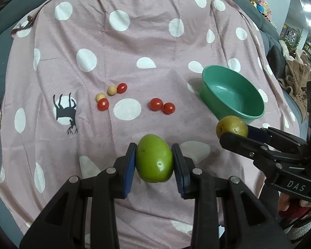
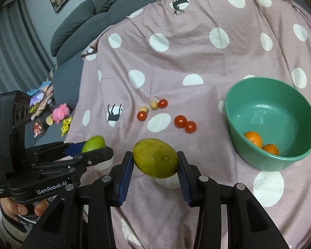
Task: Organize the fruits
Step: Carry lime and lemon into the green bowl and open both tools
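Note:
My left gripper point(image 1: 154, 161) is shut on a bright green mango point(image 1: 154, 160) and holds it above the cloth; it also shows in the right wrist view point(image 2: 93, 144). My right gripper point(image 2: 155, 161) is shut on a yellow-green mango point(image 2: 155, 157), also seen in the left wrist view point(image 1: 231, 125), near the green bowl point(image 2: 234, 103). The bowl holds two oranges point(image 2: 254, 139). Several cherry tomatoes point(image 1: 155, 104) and two small beige fruits point(image 1: 111, 90) lie on the cloth left of the bowl point(image 1: 209, 91).
A pink cloth with white dots point(image 1: 134, 41) covers the surface. A grey sofa point(image 2: 76, 27) stands behind. Toys and packets point(image 2: 60, 114) lie off the cloth's left edge.

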{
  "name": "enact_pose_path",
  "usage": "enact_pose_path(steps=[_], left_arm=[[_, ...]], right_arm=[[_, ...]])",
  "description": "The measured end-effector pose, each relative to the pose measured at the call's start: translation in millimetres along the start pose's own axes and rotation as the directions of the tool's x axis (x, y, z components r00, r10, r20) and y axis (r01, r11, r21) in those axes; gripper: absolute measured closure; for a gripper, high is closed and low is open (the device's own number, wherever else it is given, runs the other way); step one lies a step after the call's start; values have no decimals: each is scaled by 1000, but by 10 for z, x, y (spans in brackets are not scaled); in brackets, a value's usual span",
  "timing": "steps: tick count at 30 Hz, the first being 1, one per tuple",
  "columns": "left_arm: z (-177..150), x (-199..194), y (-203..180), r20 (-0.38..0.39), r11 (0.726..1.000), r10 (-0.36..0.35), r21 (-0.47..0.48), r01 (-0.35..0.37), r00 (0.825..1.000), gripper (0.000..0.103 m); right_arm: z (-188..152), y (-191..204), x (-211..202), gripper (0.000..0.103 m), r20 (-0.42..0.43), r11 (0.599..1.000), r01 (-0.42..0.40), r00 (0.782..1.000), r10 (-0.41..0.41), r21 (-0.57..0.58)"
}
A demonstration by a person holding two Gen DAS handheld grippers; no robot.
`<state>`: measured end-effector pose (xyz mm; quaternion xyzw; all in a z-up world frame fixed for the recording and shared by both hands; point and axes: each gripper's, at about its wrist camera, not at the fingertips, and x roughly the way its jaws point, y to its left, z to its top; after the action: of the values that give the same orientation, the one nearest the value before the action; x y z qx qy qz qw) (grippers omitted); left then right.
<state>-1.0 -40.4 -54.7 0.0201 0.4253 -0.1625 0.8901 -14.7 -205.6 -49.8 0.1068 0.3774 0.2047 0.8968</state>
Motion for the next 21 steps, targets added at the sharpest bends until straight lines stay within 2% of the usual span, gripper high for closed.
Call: enact_pose_path(steps=[21], left_arm=[[308, 202, -547, 2, 992, -24, 128, 23, 1000, 70]], right_arm=[[25, -535, -207, 60, 57, 994, 36, 997, -42, 99]])
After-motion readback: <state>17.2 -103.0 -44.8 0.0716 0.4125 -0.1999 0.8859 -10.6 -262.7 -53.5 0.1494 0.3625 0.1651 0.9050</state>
